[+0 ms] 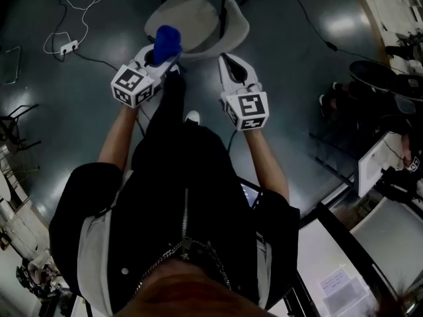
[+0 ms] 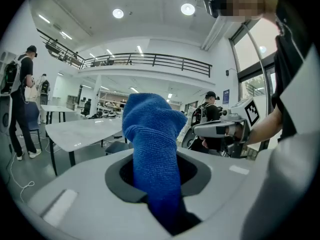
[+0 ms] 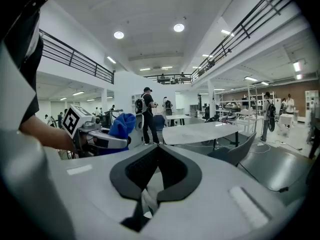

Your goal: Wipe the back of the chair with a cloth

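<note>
A blue cloth stands bunched up out of my left gripper, which is shut on it. In the left gripper view the cloth fills the gap between the jaws and hides the fingertips. The pale grey chair stands on the dark floor just beyond both grippers, its curved back towards me. My right gripper is held level with the left one, a hand's width to its right, shut with nothing in it. Neither gripper touches the chair.
A white power strip and cables lie on the floor at the left. Dark equipment and a white bench crowd the right side. White tables, another grey chair and people standing show further off in the hall.
</note>
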Action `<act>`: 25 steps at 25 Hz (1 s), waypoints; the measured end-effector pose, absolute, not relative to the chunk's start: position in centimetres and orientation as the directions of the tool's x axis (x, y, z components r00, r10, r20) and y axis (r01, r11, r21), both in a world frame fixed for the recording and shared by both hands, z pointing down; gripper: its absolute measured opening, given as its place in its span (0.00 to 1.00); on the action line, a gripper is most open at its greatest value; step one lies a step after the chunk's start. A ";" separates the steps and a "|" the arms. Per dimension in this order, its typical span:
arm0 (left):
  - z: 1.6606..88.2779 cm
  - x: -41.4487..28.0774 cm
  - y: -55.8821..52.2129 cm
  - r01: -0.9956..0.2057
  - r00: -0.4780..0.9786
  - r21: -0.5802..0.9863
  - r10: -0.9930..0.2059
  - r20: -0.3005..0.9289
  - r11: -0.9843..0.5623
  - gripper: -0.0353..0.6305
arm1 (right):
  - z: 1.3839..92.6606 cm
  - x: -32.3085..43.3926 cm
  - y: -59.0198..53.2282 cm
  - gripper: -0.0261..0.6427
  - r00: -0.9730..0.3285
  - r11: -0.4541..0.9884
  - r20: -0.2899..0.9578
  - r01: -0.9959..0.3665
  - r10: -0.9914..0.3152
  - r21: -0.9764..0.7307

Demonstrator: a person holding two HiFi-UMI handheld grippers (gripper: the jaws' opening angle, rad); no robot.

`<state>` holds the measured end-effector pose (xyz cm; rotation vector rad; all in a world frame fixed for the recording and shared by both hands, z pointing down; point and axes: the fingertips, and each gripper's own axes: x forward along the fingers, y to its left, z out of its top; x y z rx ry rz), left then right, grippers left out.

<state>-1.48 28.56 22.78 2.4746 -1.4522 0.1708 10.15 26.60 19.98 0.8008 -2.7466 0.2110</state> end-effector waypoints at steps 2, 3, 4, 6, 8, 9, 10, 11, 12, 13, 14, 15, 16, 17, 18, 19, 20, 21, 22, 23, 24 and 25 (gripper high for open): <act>23.6 -1.6 26.2 -0.849 0.528 0.172 -0.813 0.245 -0.500 0.21 | 20.9 10.0 24.6 0.04 -0.787 0.813 0.318 -0.577 -0.529 -0.076; 24.0 -1.7 24.9 -0.837 0.548 0.173 -0.799 0.249 -0.519 0.21 | 21.3 9.7 23.4 0.04 -0.776 0.802 0.329 -0.592 -0.538 -0.082; 24.2 -2.1 23.4 -0.824 0.566 0.173 -0.785 0.252 -0.539 0.21 | 21.6 9.2 22.0 0.04 -0.765 0.792 0.340 -0.605 -0.547 -0.088; 24.6 -3.1 20.4 -0.800 0.600 0.166 -0.755 0.263 -0.577 0.21 | 22.0 7.7 19.2 0.04 -0.746 0.771 0.357 -0.629 -0.562 -0.102; 25.3 -4.2 17.7 -0.778 0.626 0.155 -0.727 0.284 -0.609 0.21 | 22.2 6.1 16.8 0.04 -0.725 0.744 0.369 -0.658 -0.582 -0.119; 25.6 -4.7 16.3 -0.767 0.637 0.148 -0.713 0.293 -0.624 0.21 | 22.3 5.3 15.7 0.04 -0.714 0.731 0.373 -0.671 -0.592 -0.125; 25.9 -5.2 15.0 -0.756 0.648 0.140 -0.700 0.300 -0.639 0.21 | 22.3 4.5 14.7 0.04 -0.705 0.722 0.378 -0.681 -0.601 -0.123; 26.1 -5.7 13.8 -0.745 0.658 0.131 -0.688 0.307 -0.654 0.21 | 22.4 3.6 13.7 0.04 -0.696 0.717 0.383 -0.688 -0.608 -0.114; 26.4 -6.2 12.5 -0.734 0.668 0.126 -0.675 0.313 -0.667 0.21 | 22.5 2.8 12.8 0.04 -0.688 0.713 0.387 -0.694 -0.614 -0.102; 26.8 -6.6 11.3 -0.724 0.677 0.126 -0.663 0.319 -0.678 0.21 | 22.6 2.1 11.9 0.04 -0.681 0.710 0.392 -0.698 -0.618 -0.093; 27.1 -7.0 10.2 -0.714 0.686 0.128 -0.651 0.326 -0.688 0.21 | 22.7 1.5 11.0 0.04 -0.676 0.708 0.398 -0.700 -0.620 -0.086; 27.5 -7.2 9.0 -0.704 0.695 0.131 -0.639 0.331 -0.698 0.21 | 22.9 1.0 10.2 0.04 -0.671 0.707 0.403 -0.703 -0.622 -0.080; 27.9 -7.3 7.9 -0.693 0.703 0.131 -0.626 0.337 -0.709 0.21 | 23.0 0.7 9.4 0.04 -0.666 0.705 0.408 -0.706 -0.624 -0.074; 28.2 -7.2 6.9 -0.681 0.713 0.131 -0.613 0.341 -0.720 0.21 | 23.2 0.6 8.8 0.04 -0.660 0.701 0.414 -0.710 -0.628 -0.068; 28.5 -7.0 6.0 -0.668 0.723 0.130 -0.599 0.343 -0.732 0.21 | 23.4 0.7 8.2 0.04 -0.651 0.696 0.420 -0.715 -0.632 -0.061; 28.9 -6.7 5.2 -0.655 0.733 0.128 -0.586 0.345 -0.745 0.21 | 23.7 0.9 7.7 0.04 -0.640 0.688 0.429 -0.723 -0.638 -0.055; 29.4 -6.3 4.4 -0.643 0.742 0.124 -0.574 0.347 -0.756 0.21 | 24.1 1.3 7.2 0.04 -0.627 0.678 0.439 -0.733 -0.644 -0.054; 30.1 -5.9 3.5 -0.633 0.748 0.119 -0.565 0.348 -0.765 0.21 | 24.4 1.7 6.7 0.04 -0.615 0.666 0.449 -0.744 -0.648 -0.057; 30.8 -5.3 2.7 -0.624 0.753 0.110 -0.558 0.350 -0.774 0.21 | 24.8 2.3 6.3 0.04 -0.604 0.655 0.460 -0.753 -0.651 -0.061; 31.5 -4.7 1.8 -0.615 0.757 0.099 -0.551 0.351 -0.782 0.21 | 25.2 2.9 5.9 0.04 -0.592 0.645 0.472 -0.762 -0.653 -0.064; 32.2 -4.0 1.0 -0.605 0.763 0.089 -0.544 0.350 -0.792 0.21 | 25.6 3.6 5.5 0.04 -0.580 0.636 0.485 -0.769 -0.654 -0.062; 32.9 -3.3 0.4 -0.591 0.772 0.082 -0.533 0.347 -0.802 0.21 | 26.0 4.3 5.3 0.04 -0.567 0.628 0.500 -0.776 -0.655 -0.058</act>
